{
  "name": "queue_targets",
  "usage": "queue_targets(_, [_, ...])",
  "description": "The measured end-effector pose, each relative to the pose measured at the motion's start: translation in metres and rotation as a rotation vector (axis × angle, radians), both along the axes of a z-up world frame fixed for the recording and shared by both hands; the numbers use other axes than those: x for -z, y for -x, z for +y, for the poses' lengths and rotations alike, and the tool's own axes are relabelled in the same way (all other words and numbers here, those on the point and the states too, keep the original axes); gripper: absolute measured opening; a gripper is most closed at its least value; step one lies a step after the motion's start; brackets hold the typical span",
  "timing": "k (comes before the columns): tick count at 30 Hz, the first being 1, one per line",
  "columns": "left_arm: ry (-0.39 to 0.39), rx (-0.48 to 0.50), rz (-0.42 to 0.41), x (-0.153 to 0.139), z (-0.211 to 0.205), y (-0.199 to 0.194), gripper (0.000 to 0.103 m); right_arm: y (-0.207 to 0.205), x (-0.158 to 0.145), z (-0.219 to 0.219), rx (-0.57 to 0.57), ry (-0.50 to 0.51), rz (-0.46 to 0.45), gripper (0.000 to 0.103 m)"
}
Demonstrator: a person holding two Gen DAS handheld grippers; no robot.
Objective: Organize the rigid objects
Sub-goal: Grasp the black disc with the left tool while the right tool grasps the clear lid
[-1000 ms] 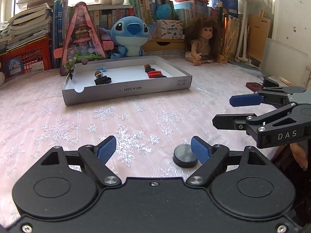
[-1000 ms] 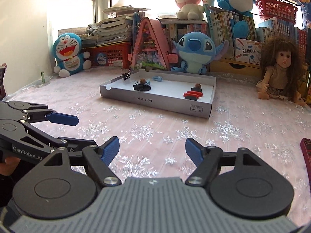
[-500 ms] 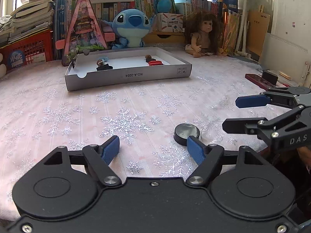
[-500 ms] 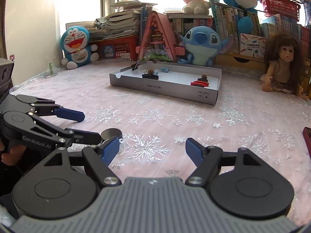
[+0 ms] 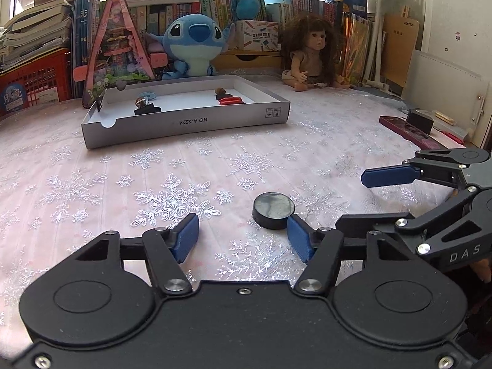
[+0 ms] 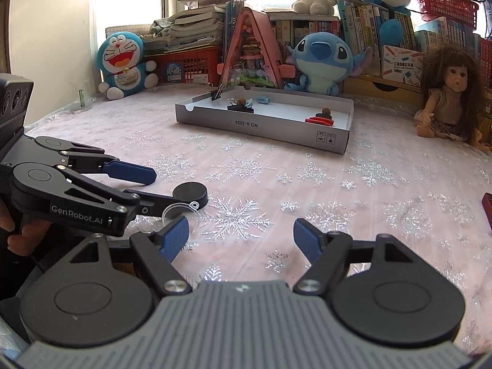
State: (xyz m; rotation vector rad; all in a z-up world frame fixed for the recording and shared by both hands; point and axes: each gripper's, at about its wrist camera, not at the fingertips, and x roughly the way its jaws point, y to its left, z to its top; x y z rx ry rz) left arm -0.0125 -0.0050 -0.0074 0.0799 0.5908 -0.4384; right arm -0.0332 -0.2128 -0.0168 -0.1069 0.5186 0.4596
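Right now the left gripper is wide open, and the black disc lies on the table just past its right finger, well short of the tray by the far edge. The right gripper is wide open too, holding nothing. Closing now could bump the disc and slide it away
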Motion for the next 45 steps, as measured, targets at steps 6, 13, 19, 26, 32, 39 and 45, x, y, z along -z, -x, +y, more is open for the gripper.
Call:
queue_targets(6, [0.021, -0.004, -0.004, 0.001, -0.007, -0.007, 0.039, -0.001, 0.003, 0.000, 0.002, 0.001, 0.009, 0.084])
queue_targets(13, [0.032, -0.019, -0.005, 0.002, -0.008, -0.011, 0.022, -0.002, 0.006, 0.002, -0.002, -0.001, 0.013, 0.084])
queue_targets(19, [0.035, -0.046, -0.003, 0.002, -0.003, -0.014, 0.021, -0.004, 0.007, 0.006, -0.006, -0.005, 0.008, 0.084])
queue_targets(26, [0.040, -0.058, 0.001, 0.002, 0.002, -0.015, 0.021, -0.004, 0.005, 0.013, -0.033, -0.021, -0.006, 0.073])
queue_targets(32, [0.045, -0.072, 0.005, 0.002, 0.003, -0.016, 0.021, -0.001, 0.005, 0.022, -0.078, -0.030, -0.016, 0.070])
queue_targets(39, [0.040, -0.072, 0.000, 0.002, 0.002, -0.015, 0.022, -0.001, 0.006, 0.026, -0.072, -0.025, -0.018, 0.052])
queue_targets(45, [0.042, -0.066, -0.008, 0.000, -0.001, -0.014, 0.022, -0.003, 0.007, 0.020, -0.028, -0.028, -0.024, 0.033])
